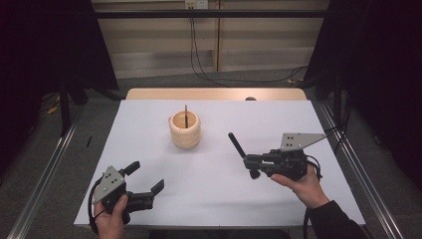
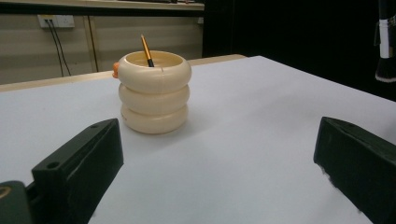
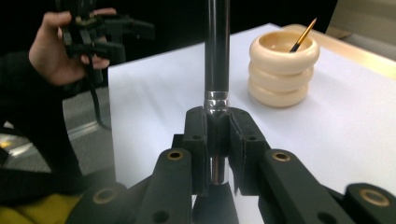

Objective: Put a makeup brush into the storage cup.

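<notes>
**Black brush clamped at the ferrule, holder waiting ahead**

Black jaws of the right gripper [image 3: 217, 140] are closed on a makeup brush [image 3: 217, 51], pinching it just below its silver ferrule, with the dark handle rising straight out beyond the jaw tips. From the high view the brush [image 1: 237, 145] slants up and away from that gripper [image 1: 252, 162], handle end toward the middle of the bench [image 1: 149, 164], bristle head hanging under the jaws.

Ahead of those jaws and off to one side stands a cream ringed holder [image 3: 283, 67], upright, well apart from the brush, with a thin gold-handled brush [image 3: 306, 33] leaning inside it.

The left gripper [image 1: 147, 179] rests low near the front edge of the bench, its jaws spread wide with nothing between them; the holder [image 2: 154, 91] sits beyond their gap, well clear.

The makeup brush looks light and stiff, its glossy handle likely slippery, so the grip beside the metal band seems sound: it is the firmest part and keeps the soft bristles uncrushed. The holder looks light enough to tip if the handle knocks its rim, so a steadying hold low on its rings may help.
</notes>
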Motion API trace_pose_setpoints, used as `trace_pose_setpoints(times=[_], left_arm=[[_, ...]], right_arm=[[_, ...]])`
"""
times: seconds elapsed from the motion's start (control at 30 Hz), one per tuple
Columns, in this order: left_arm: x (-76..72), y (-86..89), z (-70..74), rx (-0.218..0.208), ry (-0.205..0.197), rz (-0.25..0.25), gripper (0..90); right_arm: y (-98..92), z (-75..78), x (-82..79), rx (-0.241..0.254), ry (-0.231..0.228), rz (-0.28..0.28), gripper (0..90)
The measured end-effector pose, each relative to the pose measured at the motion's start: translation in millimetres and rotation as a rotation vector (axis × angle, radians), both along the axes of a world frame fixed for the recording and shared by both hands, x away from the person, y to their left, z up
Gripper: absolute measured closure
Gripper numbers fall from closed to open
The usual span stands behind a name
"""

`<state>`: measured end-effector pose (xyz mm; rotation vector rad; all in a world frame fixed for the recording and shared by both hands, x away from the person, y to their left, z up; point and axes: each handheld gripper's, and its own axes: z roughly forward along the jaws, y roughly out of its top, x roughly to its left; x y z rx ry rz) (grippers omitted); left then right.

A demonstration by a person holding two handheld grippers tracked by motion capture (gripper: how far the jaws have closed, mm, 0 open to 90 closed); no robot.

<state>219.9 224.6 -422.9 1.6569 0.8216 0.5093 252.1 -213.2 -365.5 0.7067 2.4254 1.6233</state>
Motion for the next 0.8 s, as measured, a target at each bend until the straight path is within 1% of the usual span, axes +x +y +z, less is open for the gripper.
trace_pose_setpoints(times=[0.03,0.07,0.1,0.17,0.2,0.27,0.3,0.37,0.43,0.5,0.57,0.6,0.63,0.67,0.7,0.73,0.77,0.8], left_arm=[[0.3,0.0,-0.2,0.002,0.000,0.000,1.4],[0.8,0.3,-0.6,0.000,-0.001,-0.004,1.5],[0.7,0.6,-0.5,0.003,0.001,0.002,1.4],[1.1,1.3,-0.6,0.000,-0.002,0.001,1.5],[1.0,1.2,-0.5,0.000,0.000,0.006,1.4],[0.9,0.9,-0.5,0.004,0.001,0.004,1.4],[0.8,0.7,-0.5,0.004,0.001,0.003,1.5],[0.7,0.4,-0.5,0.003,0.001,-0.001,1.5],[1.1,0.7,-0.8,0.001,0.003,-0.005,1.5],[1.2,0.6,-0.9,0.004,0.004,-0.006,1.4],[1.1,0.3,-0.8,0.009,0.004,-0.005,1.5],[1.1,0.3,-0.8,0.010,0.004,-0.006,1.5],[1.2,0.1,-0.9,0.009,0.004,-0.006,1.4],[1.2,0.1,-0.9,0.008,0.005,-0.007,1.4],[1.3,0.1,-0.9,0.009,0.005,-0.008,1.4],[1.6,0.1,-1.0,0.008,0.004,-0.009,1.4],[1.7,0.1,-1.2,0.006,0.009,-0.009,1.5],[2.0,0.1,-1.3,0.007,0.009,-0.009,1.5]], right_arm=[[0.6,0.1,0.9,-0.010,0.003,0.005,78.6],[1.2,0.5,1.9,-0.030,0.007,0.005,78.6],[2.1,1.2,3.2,-0.056,0.015,0.006,78.6],[3.6,2.0,4.8,-0.088,0.020,0.008,78.6],[4.3,2.5,6.1,-0.104,0.022,0.015,78.6],[5.2,3.9,8.3,-0.135,0.030,0.019,78.6],[6.0,4.5,10.2,-0.151,0.034,0.032,78.6],[7.9,5.5,11.7,-0.175,0.044,0.041,78.6],[11.9,5.9,12.4,-0.212,0.048,0.071,78.6],[17.6,5.9,12.2,-0.261,0.056,0.103,78.6],[20.6,6.0,13.2,-0.289,0.056,0.119,78.6],[21.8,6.3,13.8,-0.296,0.063,0.124,78.6],[24.1,6.3,16.1,-0.323,0.080,0.140,78.6],[24.1,6.3,16.1,-0.323,0.080,0.140,78.6],[25.2,5.8,17.6,-0.336,0.085,0.148,78.6],[26.0,5.2,18.6,-0.344,0.091,0.165,78.6],[28.4,4.2,19.5,-0.367,0.110,0.189,78.6],[28.4,4.2,19.5,-0.367,0.110,0.189,78.6]])
